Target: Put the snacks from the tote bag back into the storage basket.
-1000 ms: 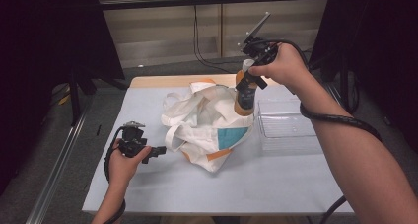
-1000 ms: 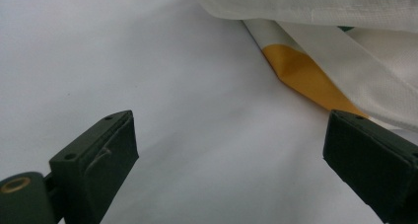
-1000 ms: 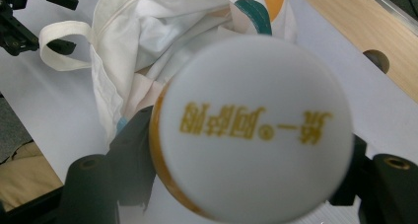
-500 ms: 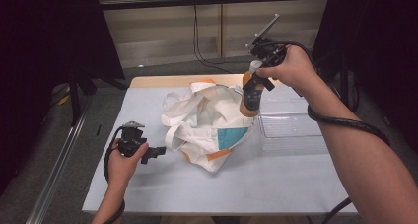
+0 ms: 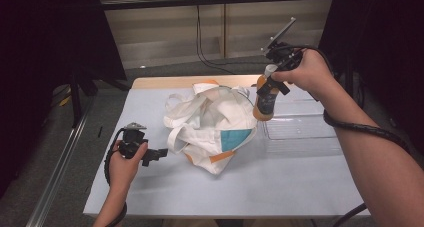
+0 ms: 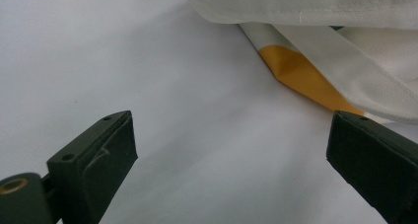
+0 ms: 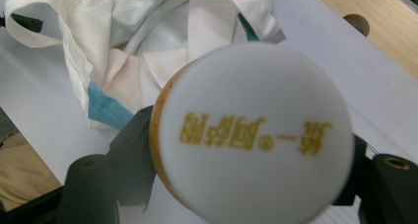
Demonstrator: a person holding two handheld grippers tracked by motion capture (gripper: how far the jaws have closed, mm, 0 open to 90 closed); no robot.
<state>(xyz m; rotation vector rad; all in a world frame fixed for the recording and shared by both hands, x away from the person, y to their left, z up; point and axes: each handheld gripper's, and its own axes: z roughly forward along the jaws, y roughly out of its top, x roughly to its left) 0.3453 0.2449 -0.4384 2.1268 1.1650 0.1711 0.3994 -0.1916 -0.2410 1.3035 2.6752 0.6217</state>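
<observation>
Dark curtains close off both sides of the room, and the pale surface [image 5: 300,187] in front of you carries a crumpled white tote bag [image 5: 212,124], which serves as the reference for everything else.

Your right gripper [image 5: 274,79] holds an orange bottle [image 5: 265,99] up off the surface, just off the bag's right edge and over the near corner of a clear plastic tray [image 5: 305,132] lying to the bag's right. Its jaws pinch the bottle near the neck. The bottle hangs with its long axis close to upright, cap toward the gripper and base toward the tray. My guess is it's headed for the tray, so the drop is short and almost straight down.

In the right gripper view you look onto the bottle's white cap [image 7: 254,135], round, with yellow printed characters, and the bag lies beyond it.

Your left gripper [image 5: 157,154] rests low at the bag's left side, jaws spread wide and holding nothing. An orange patch of the bag [image 6: 300,76] lies just ahead of them. The right hand [image 5: 307,72] is plainly nearer the bottle.
</observation>
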